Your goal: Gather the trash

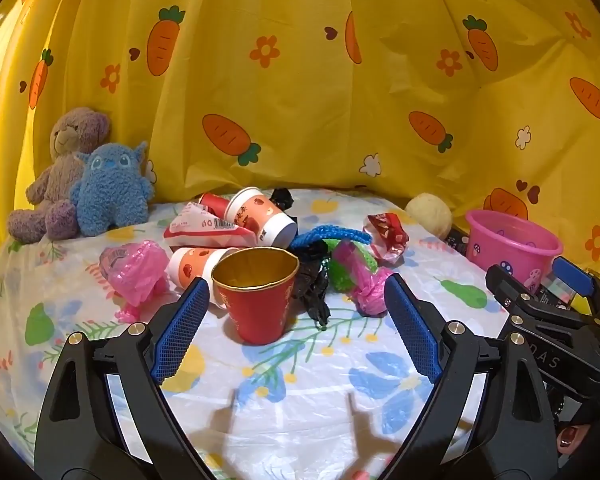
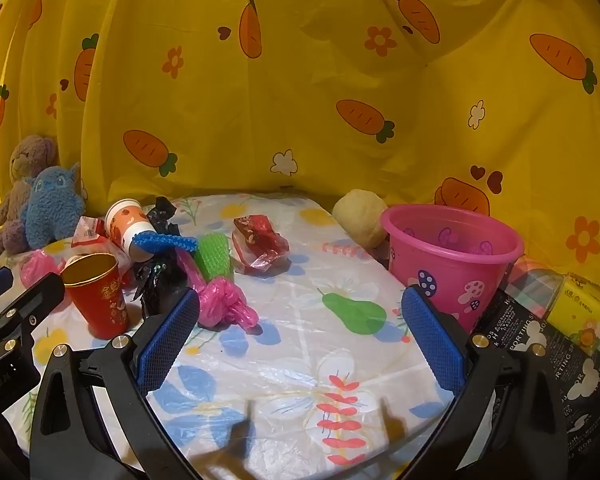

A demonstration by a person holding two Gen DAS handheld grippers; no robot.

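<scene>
A: Starting at the far left, what do you see from the left wrist?

B: Two plush toys, a purple bear (image 1: 66, 172) and a blue one (image 1: 110, 190), sit against the yellow carrot curtain (image 1: 300, 80), well left of the jaws. Nearer, a crumpled pink bag (image 1: 138, 270) lies just left of the left gripper (image 1: 294, 328).

A: And the left gripper itself?

B: Its jaws stand wide apart and hold nothing. A red paper cup (image 1: 258, 300) with a gold inside stands upright between them, nearer the left finger; I cannot tell whether it touches that pad.

A: Behind the cup?

B: The trash pile: two white-and-orange cups (image 1: 262, 216) on their sides, a red-and-white wrapper (image 1: 208, 230), a black bag (image 1: 312, 280), a blue knobbly strip (image 1: 328, 234), a green piece (image 1: 350, 264) and a second pink bag (image 1: 370, 290) just ahead of the right finger. A red foil wrapper (image 1: 386, 236) lies farther back.

A: Moving right?

B: The right gripper (image 2: 300, 336) hangs over the flowered plastic cover on the bench (image 2: 300, 380), jaws fully apart, only the bare cover between them. The knotted pink bag sits just ahead of its left finger.

A: The bin?

B: A pink bucket (image 2: 452, 256) with mushroom prints stands upright just beyond its right finger, a pale ball (image 2: 360, 216) behind the bucket. Farthest right, a yellow pack (image 2: 586, 312).
</scene>
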